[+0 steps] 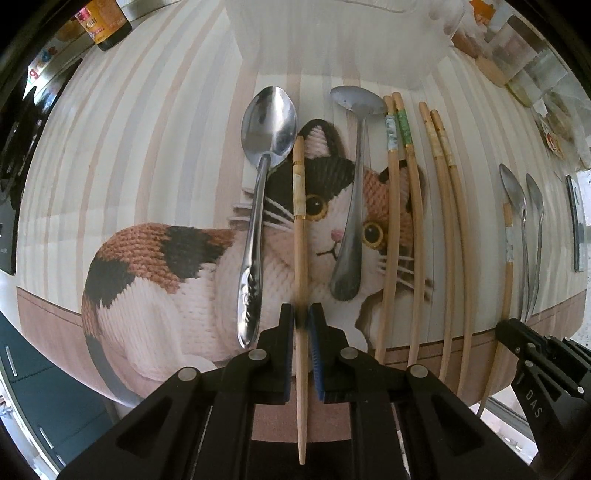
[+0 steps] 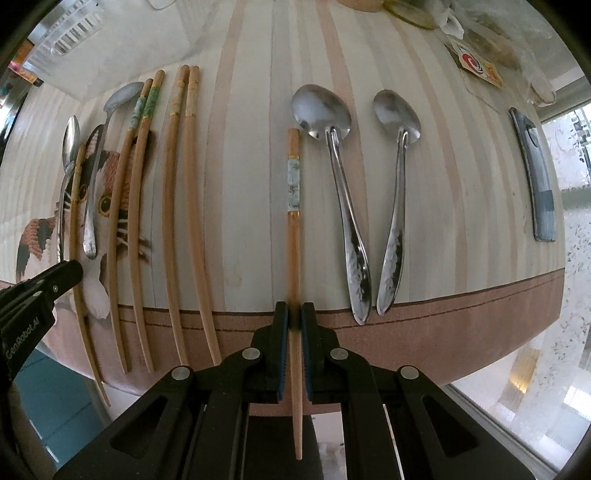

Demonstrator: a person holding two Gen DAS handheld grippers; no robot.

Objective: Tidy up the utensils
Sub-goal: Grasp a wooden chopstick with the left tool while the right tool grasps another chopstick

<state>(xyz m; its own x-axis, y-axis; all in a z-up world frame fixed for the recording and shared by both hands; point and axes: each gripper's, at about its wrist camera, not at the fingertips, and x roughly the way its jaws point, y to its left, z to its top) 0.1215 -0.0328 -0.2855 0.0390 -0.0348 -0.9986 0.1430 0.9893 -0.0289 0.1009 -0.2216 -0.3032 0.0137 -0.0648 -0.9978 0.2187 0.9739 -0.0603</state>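
Observation:
My left gripper (image 1: 303, 314) points down at the cat-print mat (image 1: 147, 166) and is shut on a wooden chopstick with a cream band (image 1: 300, 221), which runs between its blue pads. A large steel spoon (image 1: 258, 206) lies just left of it and another spoon (image 1: 352, 221) just right. My right gripper (image 2: 294, 312) is shut on a chopstick with a pale blue band (image 2: 293, 221). Two steel spoons (image 2: 338, 192) (image 2: 397, 184) lie to its right. Two pairs of chopsticks (image 2: 136, 221) (image 2: 184, 221) lie side by side between the grippers.
A dark flat phone-like object (image 2: 535, 177) lies at the mat's right end. A white slotted basket (image 2: 74, 33) and bottles (image 1: 107, 22) stand at the far side, with packets and jars (image 1: 524, 62) at the back right. The mat's near edge (image 2: 443, 332) overhangs the table front.

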